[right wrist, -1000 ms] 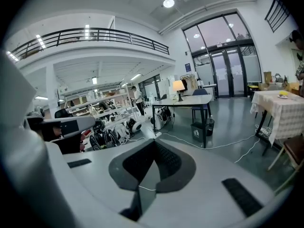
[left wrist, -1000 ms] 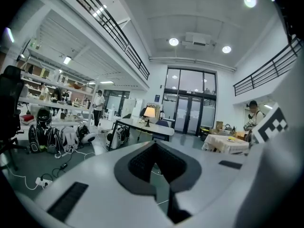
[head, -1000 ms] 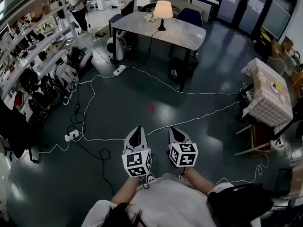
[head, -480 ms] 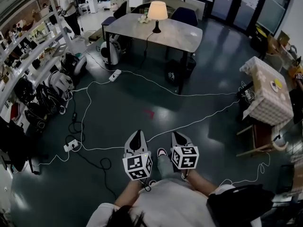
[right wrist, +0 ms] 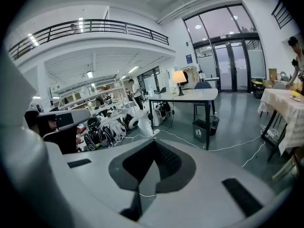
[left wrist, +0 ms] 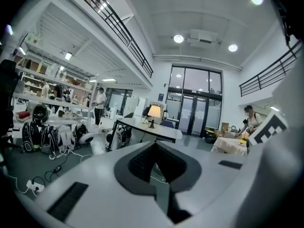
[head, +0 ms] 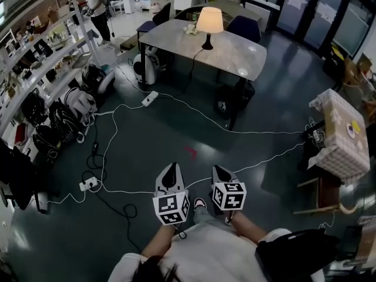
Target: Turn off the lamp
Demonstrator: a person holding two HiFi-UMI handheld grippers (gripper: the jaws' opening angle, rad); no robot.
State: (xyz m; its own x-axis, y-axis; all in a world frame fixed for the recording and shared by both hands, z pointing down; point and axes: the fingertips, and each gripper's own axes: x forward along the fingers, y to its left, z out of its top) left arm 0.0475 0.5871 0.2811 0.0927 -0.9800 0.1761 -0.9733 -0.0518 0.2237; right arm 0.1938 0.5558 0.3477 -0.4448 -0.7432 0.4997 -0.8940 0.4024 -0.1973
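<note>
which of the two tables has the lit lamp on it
The grey table at the top of the head view; the lamp stands on it. The cloth-covered table at the right has no lamp.

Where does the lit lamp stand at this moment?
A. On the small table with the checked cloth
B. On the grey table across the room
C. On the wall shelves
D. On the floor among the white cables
B: the lamp glows on top of the grey table.
</note>
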